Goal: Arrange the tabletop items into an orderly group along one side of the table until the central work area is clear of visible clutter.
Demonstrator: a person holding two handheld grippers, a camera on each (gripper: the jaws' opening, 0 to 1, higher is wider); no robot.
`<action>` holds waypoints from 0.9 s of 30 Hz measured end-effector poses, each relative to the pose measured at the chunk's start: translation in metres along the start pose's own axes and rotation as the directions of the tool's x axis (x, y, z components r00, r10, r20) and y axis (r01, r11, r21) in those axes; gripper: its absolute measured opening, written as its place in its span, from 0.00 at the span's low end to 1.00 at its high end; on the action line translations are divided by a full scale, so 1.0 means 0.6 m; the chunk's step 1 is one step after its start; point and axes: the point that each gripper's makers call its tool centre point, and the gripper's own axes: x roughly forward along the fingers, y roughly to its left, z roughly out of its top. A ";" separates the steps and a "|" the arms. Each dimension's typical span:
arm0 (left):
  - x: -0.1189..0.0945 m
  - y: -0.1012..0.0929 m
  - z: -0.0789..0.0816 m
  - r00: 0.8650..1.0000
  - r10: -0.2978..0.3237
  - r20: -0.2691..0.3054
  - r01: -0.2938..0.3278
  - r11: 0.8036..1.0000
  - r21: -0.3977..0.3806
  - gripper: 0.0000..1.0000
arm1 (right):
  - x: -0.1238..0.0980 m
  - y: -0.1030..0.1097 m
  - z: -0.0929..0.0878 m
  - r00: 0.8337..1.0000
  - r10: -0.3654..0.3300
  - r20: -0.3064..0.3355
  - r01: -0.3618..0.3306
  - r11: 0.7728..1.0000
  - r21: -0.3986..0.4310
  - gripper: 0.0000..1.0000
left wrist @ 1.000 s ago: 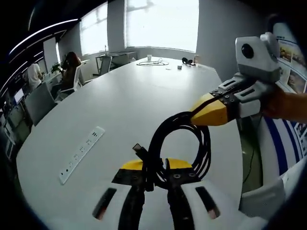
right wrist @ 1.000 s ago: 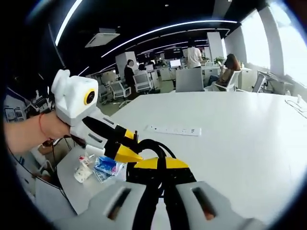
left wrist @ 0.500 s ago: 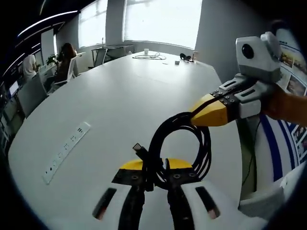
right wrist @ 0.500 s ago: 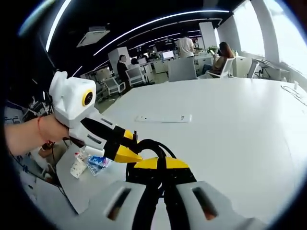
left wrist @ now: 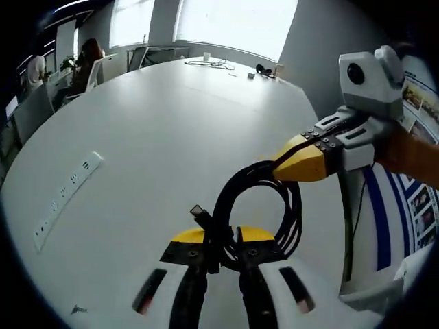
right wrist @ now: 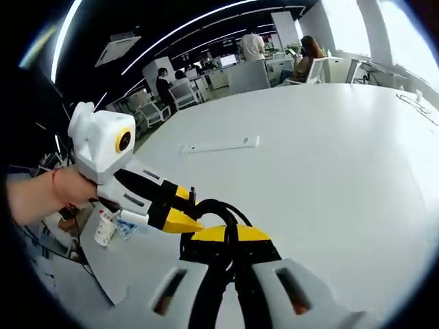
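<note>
- At the bottom centre of the left gripper view, the left gripper has its jaws clamped on the black coiled cable, whose loop stands up above the jaw tips.
- At centre right of that view, the right gripper enters from the right, its yellow tips closed on the top of the same coil.
- In the right gripper view, the right gripper grips the black coiled cable at bottom centre; the left gripper comes in from the left, pinching it just beside.
- The white table extends behind the coil.
- A white power strip lies at left; the same strip lies at upper centre.
- Small packets sit at the table's lower-left edge.
- Loose cables lie at the far end, at the top of the frame.
</note>
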 end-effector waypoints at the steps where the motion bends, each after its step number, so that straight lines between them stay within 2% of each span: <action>1: 0.008 -0.001 -0.005 1.000 0.000 -0.005 0.000 1.000 -0.003 0.13 | 0.003 -0.006 -0.007 1.000 -0.002 -0.009 0.002 1.000 0.007 0.00; 7: 0.041 -0.003 -0.023 0.999 0.007 -0.032 -0.008 1.000 -0.015 0.13 | 0.017 -0.029 -0.039 0.999 -0.009 -0.053 0.011 0.999 0.037 0.00; 13: 0.063 -0.002 -0.033 0.999 0.018 -0.044 -0.019 1.000 -0.011 0.13 | 0.027 -0.047 -0.060 0.998 -0.010 -0.065 0.014 0.998 0.068 0.00; 27: 0.081 0.007 -0.048 0.998 0.047 -0.049 -0.048 0.999 -0.019 0.12 | 0.049 -0.064 -0.087 0.997 -0.001 -0.081 0.008 0.997 0.081 0.00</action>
